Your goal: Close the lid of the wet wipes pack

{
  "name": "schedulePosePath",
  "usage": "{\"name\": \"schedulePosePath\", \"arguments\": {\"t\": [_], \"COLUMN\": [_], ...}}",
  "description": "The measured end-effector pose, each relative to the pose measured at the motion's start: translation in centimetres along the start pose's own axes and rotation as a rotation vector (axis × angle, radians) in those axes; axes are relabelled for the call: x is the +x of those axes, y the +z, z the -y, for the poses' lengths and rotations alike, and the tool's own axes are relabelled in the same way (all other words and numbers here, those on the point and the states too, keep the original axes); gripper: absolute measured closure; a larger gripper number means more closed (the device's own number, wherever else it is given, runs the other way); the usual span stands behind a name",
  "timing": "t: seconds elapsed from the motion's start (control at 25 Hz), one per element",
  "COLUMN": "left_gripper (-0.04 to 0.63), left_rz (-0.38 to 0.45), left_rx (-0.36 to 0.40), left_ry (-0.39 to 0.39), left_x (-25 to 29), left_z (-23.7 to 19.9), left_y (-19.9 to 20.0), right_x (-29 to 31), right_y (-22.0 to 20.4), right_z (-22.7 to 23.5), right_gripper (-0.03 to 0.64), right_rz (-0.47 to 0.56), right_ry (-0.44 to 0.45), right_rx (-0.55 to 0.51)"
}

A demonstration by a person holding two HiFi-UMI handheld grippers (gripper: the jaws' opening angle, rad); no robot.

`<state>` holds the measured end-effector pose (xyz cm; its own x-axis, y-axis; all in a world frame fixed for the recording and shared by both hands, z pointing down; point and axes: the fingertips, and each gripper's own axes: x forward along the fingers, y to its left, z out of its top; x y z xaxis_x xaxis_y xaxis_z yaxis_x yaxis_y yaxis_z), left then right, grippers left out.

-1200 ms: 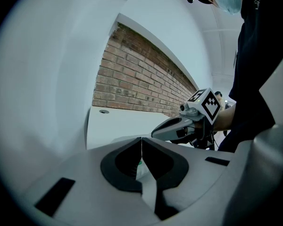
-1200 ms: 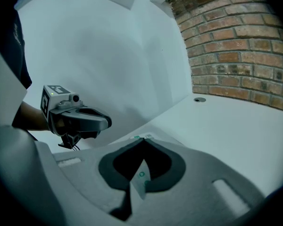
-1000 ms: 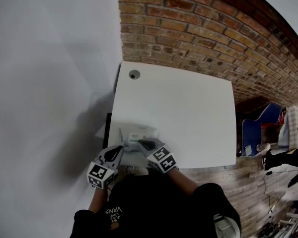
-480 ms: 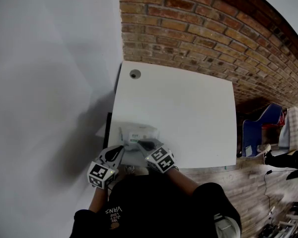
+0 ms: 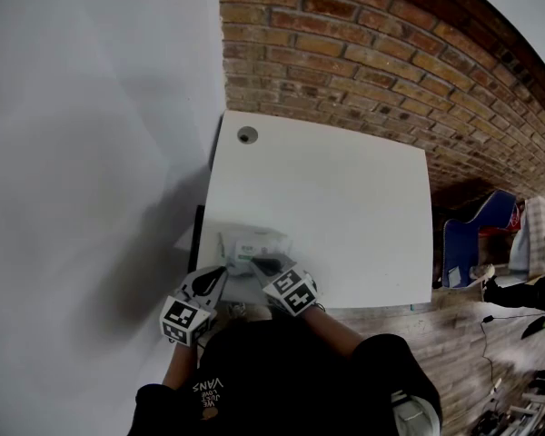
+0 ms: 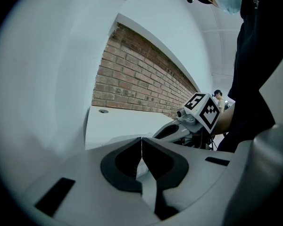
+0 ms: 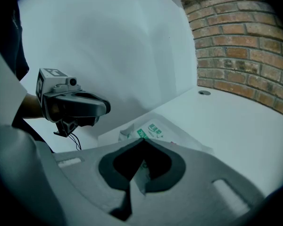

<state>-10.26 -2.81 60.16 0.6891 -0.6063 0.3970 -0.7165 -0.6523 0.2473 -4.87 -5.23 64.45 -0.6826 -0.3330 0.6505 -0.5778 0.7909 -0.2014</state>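
The wet wipes pack (image 5: 252,242), white with a green label, lies near the front left edge of the white table (image 5: 345,198). My right gripper (image 5: 259,262) is shut, its tips over the pack's near edge. In the right gripper view the pack (image 7: 156,130) shows just beyond the closed tips of the right gripper (image 7: 144,141), and the jaws hide its lid. My left gripper (image 5: 220,272) is shut too, at the pack's left near corner. The left gripper view shows the left gripper (image 6: 141,138) with jaws together and the right gripper (image 6: 172,131) beside it.
A round cable hole (image 5: 246,135) sits at the table's far left corner. A brick wall (image 5: 372,53) runs behind the table and a white wall (image 5: 91,153) stands to its left. A blue chair (image 5: 477,234) stands right of the table on the wooden floor.
Almost nothing. The right gripper has shifted very slightly left over the pack; the left gripper and the pack stay where they were.
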Motion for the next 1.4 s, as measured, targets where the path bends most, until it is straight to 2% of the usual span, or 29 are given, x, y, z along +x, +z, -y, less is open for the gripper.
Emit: {"name": "schedulePosePath", "arguments": {"t": [0.76,1.4], "left_gripper": [0.595,0.595], "left_rz": [0.004,0.001], "left_rx": [-0.014,-0.01], "left_ry": [-0.006,-0.006], "left_x": [0.43,0.7], "left_z": [-0.45,-0.55], "left_y": [0.01,0.18], "right_x": [0.69,0.64], "right_y": [-0.58,-0.52], "right_z": [0.2,0.35], "right_gripper": [0.62,0.618], "right_rz": [-0.062,-0.053], "right_ry": [-0.006,-0.001], "right_rx": [-0.002,0.024]}}
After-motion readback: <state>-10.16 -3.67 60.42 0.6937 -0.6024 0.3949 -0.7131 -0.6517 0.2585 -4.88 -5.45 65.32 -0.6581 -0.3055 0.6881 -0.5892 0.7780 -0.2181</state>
